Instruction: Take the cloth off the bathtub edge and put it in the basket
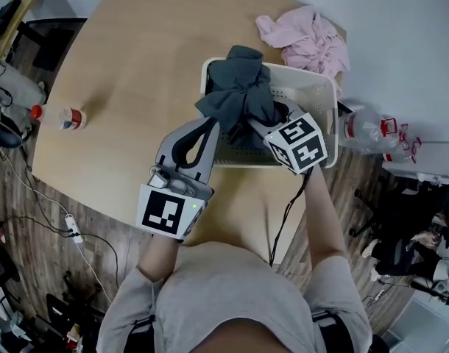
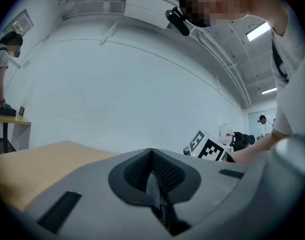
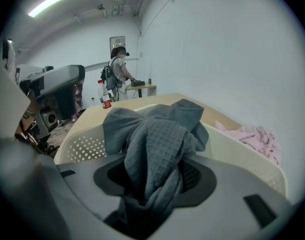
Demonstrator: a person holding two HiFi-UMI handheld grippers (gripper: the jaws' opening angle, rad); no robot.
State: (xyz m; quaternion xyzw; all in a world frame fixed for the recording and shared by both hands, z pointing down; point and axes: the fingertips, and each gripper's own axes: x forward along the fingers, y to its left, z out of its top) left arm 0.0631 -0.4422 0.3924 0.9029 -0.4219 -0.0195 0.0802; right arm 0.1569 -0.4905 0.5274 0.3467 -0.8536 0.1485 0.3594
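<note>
Left tool (image 1: 204, 127) at centre of head view, tilted toward upper right of the frame, its marker cube (image 1: 168, 210) lower left of it. In the left gripper view its jaws (image 2: 152, 176) meet with nothing between them. Right tool (image 1: 263, 126) just right of it, aimed toward upper left, the tips of the two tools close together. Right jaws are clamped on a bunched grey cloth (image 3: 155, 144). Both forearms (image 1: 320, 212) are bare, reaching up the frame from the torso at bottom.
</note>
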